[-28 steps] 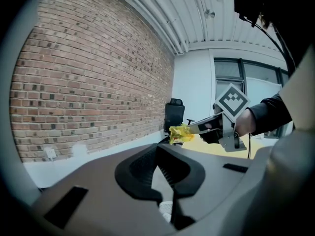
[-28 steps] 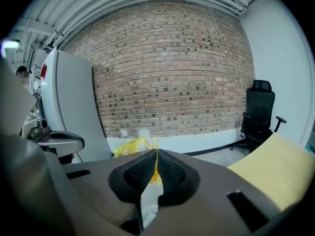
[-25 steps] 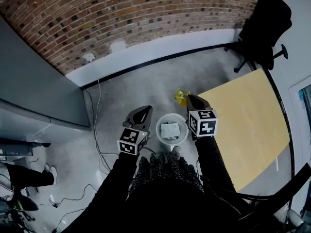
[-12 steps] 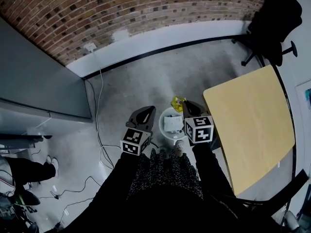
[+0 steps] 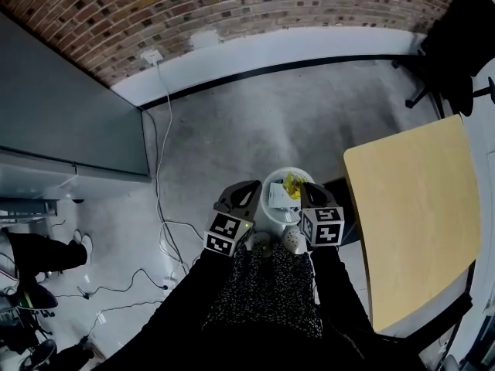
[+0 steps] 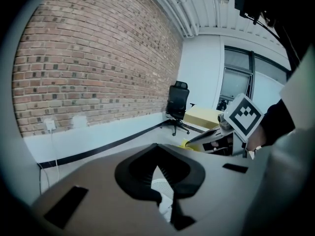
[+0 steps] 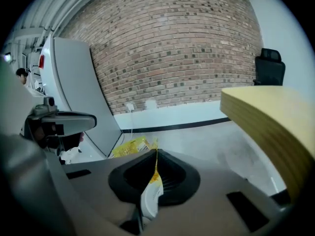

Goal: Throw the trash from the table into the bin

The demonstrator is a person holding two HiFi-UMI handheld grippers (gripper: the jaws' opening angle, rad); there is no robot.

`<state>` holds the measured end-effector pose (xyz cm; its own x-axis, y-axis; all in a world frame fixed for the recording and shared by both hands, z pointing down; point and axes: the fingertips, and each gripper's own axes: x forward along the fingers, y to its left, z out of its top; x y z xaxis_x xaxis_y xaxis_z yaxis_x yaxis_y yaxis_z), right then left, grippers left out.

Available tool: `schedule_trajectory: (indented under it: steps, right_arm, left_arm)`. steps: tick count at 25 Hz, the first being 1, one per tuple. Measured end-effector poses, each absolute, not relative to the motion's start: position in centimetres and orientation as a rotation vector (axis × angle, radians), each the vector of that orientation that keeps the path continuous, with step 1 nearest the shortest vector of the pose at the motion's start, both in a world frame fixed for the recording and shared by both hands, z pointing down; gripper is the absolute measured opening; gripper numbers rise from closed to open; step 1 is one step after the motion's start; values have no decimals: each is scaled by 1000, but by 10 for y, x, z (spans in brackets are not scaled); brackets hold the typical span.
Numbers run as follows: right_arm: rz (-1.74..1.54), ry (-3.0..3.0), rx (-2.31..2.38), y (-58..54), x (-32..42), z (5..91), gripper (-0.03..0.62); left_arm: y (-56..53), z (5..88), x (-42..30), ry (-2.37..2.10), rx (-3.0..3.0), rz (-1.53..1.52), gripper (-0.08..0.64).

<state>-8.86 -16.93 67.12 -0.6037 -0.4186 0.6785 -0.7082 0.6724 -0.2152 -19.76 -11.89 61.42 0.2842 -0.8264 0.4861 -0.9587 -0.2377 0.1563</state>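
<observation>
You're dangling the yellow wrapper [image 5: 292, 184] clamped in your right gripper [image 5: 302, 189] just above the bin [image 5: 271, 181], left gripper [image 5: 249, 190] closed on nothing beside it, only the drop remaining, the table [image 5: 410, 207] looking cleared.

The trash is a crinkly yellow wrapper [image 5: 292, 184] with a bit of white on it. It hangs right over the open top of the bin [image 5: 271, 178]. The closed right tool [image 5: 298, 188] pinches it by one thin edge. The bin is white and round. It stands on the grey floor, just beside the corner of the pale wooden surface [image 5: 410, 207]. A white piece of paper [image 5: 276, 198] lies inside the bin.
</observation>
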Motion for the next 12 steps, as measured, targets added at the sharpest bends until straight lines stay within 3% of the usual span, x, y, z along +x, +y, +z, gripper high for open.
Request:
schedule_trajectory:
  steps: [12]
  right_arm:
    - [719, -2192, 850, -165, -66, 795, 20]
  left_arm:
    - [-103, 732, -177, -1482, 2086, 530, -2]
